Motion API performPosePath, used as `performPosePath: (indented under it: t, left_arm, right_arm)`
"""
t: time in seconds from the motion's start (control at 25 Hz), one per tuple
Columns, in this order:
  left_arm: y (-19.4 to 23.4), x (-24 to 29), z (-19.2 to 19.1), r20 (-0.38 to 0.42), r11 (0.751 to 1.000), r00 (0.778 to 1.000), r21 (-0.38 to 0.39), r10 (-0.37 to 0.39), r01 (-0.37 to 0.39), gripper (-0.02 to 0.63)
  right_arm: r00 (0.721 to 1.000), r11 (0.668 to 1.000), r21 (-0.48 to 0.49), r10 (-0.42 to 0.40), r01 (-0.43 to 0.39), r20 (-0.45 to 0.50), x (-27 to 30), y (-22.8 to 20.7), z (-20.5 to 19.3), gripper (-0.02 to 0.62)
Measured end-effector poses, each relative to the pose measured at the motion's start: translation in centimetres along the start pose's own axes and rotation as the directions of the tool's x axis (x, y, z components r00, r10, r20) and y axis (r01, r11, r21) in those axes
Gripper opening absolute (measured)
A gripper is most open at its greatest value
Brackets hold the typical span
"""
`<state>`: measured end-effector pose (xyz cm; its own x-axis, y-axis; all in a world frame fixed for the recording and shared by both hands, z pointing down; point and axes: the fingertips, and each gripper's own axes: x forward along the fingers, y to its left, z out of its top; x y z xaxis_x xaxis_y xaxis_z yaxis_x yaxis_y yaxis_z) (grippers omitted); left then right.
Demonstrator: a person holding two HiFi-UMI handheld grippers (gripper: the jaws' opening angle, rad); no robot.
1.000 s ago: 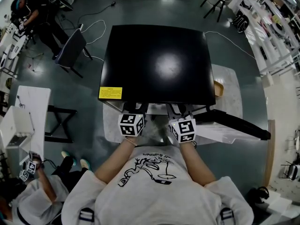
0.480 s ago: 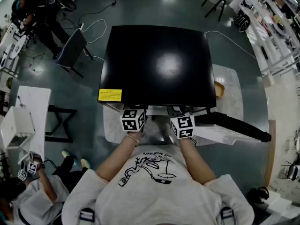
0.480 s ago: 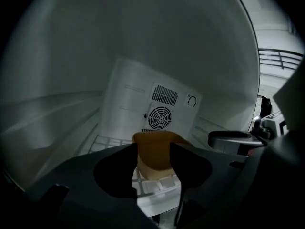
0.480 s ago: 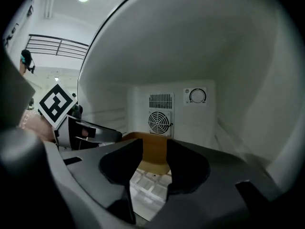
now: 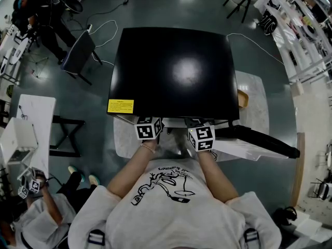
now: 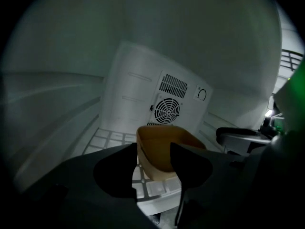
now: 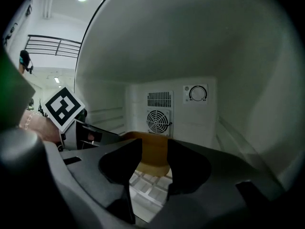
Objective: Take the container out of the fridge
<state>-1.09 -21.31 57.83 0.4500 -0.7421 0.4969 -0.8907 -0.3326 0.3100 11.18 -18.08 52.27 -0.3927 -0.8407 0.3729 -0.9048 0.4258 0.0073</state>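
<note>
A tan open container [image 6: 164, 151] stands on the white grid shelf [image 6: 107, 138] inside the fridge [image 5: 176, 69], in front of the back wall's fan. My left gripper [image 6: 152, 149] reaches in with its jaws open. They have just been opening, and the container's near left wall shows in the gap without either pad pressing on it. My right gripper [image 7: 153, 147] is also open and has just been opening, with the container [image 7: 151, 157] farther in beyond its jaws. In the head view only the marker cubes [image 5: 148, 128] [image 5: 201, 138] show at the fridge's front edge.
The fridge door [image 5: 259, 139] hangs open to the right. A fan grille [image 7: 158, 120] and a dial [image 7: 198, 93] sit on the back wall. The fridge stands on a pale table [image 5: 254, 105]. A chair [image 5: 78, 53] and another person [image 5: 36, 217] are to the left.
Both marker cubes have moved up the picture to the fridge's front edge, and the grippers' black bodies have slid out of sight under its top.
</note>
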Motion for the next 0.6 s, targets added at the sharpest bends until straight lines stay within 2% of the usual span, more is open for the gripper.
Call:
performPosePath:
  t: [0.24, 0.6]
  left_arm:
    - [0.2, 0.7, -0.7, -0.027, 1.0, 1.0, 0.011, 0.01, -0.009, 0.218]
    - [0.0, 0.7, -0.6, -0.023, 0.999, 1.0, 0.04, 0.004, -0.003, 0.137]
  right_arm:
    - [1.0, 1.0, 0.006, -0.002, 0.002, -0.01, 0.3, -0.5, -0.5, 0.163]
    - [0.999, 0.999, 0.037, -0.003, 0.004, -0.034, 0.6, -1.0, -1.8, 0.166]
